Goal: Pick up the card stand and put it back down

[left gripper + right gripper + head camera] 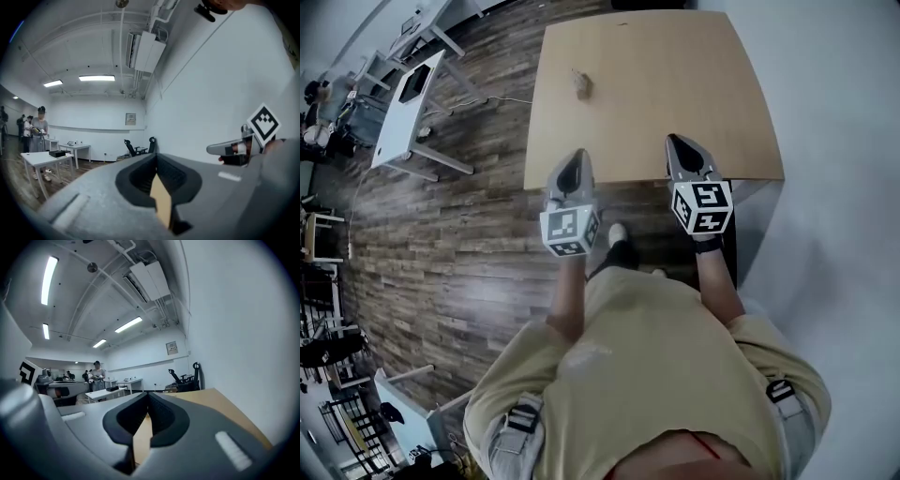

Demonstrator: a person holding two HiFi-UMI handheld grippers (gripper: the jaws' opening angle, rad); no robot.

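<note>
Dark wood-plank flooring (459, 244) surrounds a light brown wooden table (675, 75) that stands against a pale wall on the right. The small brownish card stand (581, 83) sits alone on the table's far left part, apart from everything else. It is too small in the head view to tell which way its long axis runs. Both tools hover level at the table's near edge. The left tool (574, 161) has its jaws closed together with nothing between them, and the right tool (680, 148) also looks closed and empty. Neither gripper view shows the stand. It lies almost straight ahead of the left tool, further out over the table, and off to the far left of the right tool. By my judgement the left one is nearer and would reach forward with little sideways shift, after opening its jaws.
</note>
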